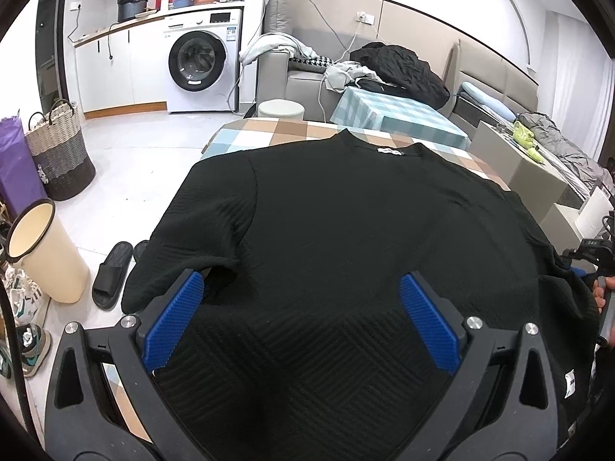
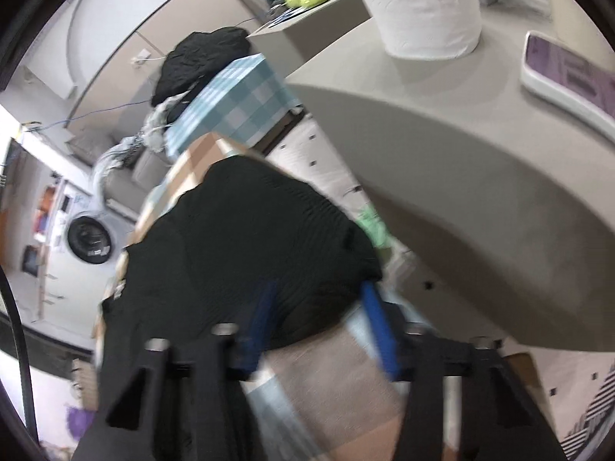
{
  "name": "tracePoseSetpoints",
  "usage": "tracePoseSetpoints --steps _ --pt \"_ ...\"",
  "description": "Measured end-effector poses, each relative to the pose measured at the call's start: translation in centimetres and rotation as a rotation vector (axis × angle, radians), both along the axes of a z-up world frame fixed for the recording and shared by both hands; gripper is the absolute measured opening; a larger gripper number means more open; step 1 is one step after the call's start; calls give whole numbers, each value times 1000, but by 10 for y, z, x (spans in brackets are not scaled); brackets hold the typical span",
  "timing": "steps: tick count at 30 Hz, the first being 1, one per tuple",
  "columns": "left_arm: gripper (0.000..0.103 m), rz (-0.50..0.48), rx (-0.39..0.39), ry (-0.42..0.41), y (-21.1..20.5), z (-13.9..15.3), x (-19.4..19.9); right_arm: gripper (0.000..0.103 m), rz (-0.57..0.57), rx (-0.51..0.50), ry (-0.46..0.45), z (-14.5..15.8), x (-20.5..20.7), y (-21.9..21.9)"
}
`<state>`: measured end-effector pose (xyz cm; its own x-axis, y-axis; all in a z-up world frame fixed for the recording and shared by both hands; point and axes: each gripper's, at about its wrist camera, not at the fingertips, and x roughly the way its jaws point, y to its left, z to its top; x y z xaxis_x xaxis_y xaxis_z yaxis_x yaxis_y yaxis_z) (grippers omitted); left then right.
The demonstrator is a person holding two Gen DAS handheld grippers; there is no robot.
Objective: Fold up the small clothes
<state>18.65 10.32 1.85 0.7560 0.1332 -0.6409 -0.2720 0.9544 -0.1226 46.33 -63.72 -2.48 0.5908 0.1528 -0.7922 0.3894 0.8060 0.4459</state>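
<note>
A black textured short-sleeved top lies spread flat on a checked tablecloth, neck at the far side. My left gripper is open, its blue pads wide apart over the top's near hem. In the blurred right wrist view the same top lies on the checked cloth. My right gripper is open, with blue pads set either side of the top's sleeve edge. The right gripper also shows at the left wrist view's right edge.
A cream bin, black slippers and a woven basket stand on the floor at left. A washing machine and sofa with clothes lie beyond. A grey round table with a paper roll is at right.
</note>
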Motion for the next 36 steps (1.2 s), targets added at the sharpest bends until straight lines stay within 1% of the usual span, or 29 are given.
tracePoseSetpoints --steps 1,2,3,5,6,7,9,11,12,13,14,15,16,17,18,19,20,21,22,24,25,28,30,32,33,34,36 --pt "102 -2 2 -2 -1 0 1 18 -10 -11 5 0 1 1" --pt "102 -4 5 -4 -2 1 1 16 -23 -8 3 0 0 -1" --pt "102 -6 7 -6 -3 1 2 15 -28 -6 -10 2 -1 -2" --pt "102 -7 11 -10 -4 1 2 15 -26 -47 -51 12 -1 1" --pt "102 -7 12 -10 -4 2 1 14 -15 -58 -77 19 -1 4" --pt "102 -8 11 -11 -4 1 1 14 10 -74 -131 32 0 12" --pt "102 -7 12 -11 -4 2 1 13 76 -74 -213 50 5 28" --pt "102 -8 15 -10 -3 2 1 13 231 -46 -316 72 10 59" --pt "102 -7 17 -9 -3 2 1 13 312 -40 -345 80 12 76" --pt "102 -6 22 -10 -3 2 1 13 436 -31 -382 88 9 103" --pt "102 -4 27 -11 -3 2 0 13 509 -23 -393 91 6 120" --pt "102 -1 30 -11 -2 2 -1 13 601 -13 -387 91 3 139" --pt "102 2 30 -10 -1 2 -2 13 697 -12 -359 88 -2 160" --pt "102 4 27 -9 0 1 -2 17 743 -17 -334 85 -6 172" --pt "102 7 25 -8 1 1 -2 27 777 -22 -308 81 -10 181" --pt "102 12 22 -5 3 0 -3 34 795 -30 -264 74 -15 188" --pt "102 18 18 1 5 -2 -3 39 790 -33 -244 71 -18 189" --pt "102 20 12 5 7 -2 -3 40 773 -37 -230 68 -22 187" --pt "102 24 3 7 10 -3 -4 40 740 -44 -195 63 -24 184" --pt "102 35 -13 8 16 -4 -5 40 702 -30 -159 58 -26 180" --pt "102 41 -18 7 19 -5 -6 40 670 -43 -122 52 -28 179" --pt "102 60 -32 12 27 -7 -7 40 644 -72 -62 41 -25 181" --pt "102 80 -46 19 35 -8 -7 40 614 -101 -41 37 -22 183" --pt "102 111 -64 31 44 -11 -9 40 599 -119 14 29 -18 180" --pt "102 126 -77 36 50 -12 -11 40 589 -106 19 29 -20 178" --pt "102 142 -95 37 57 -13 -13 40 579 -85 -3 33 -26 174" --pt "102 181 -132 36 73 -16 -20 42 570 -92 -24 41 -28 171"
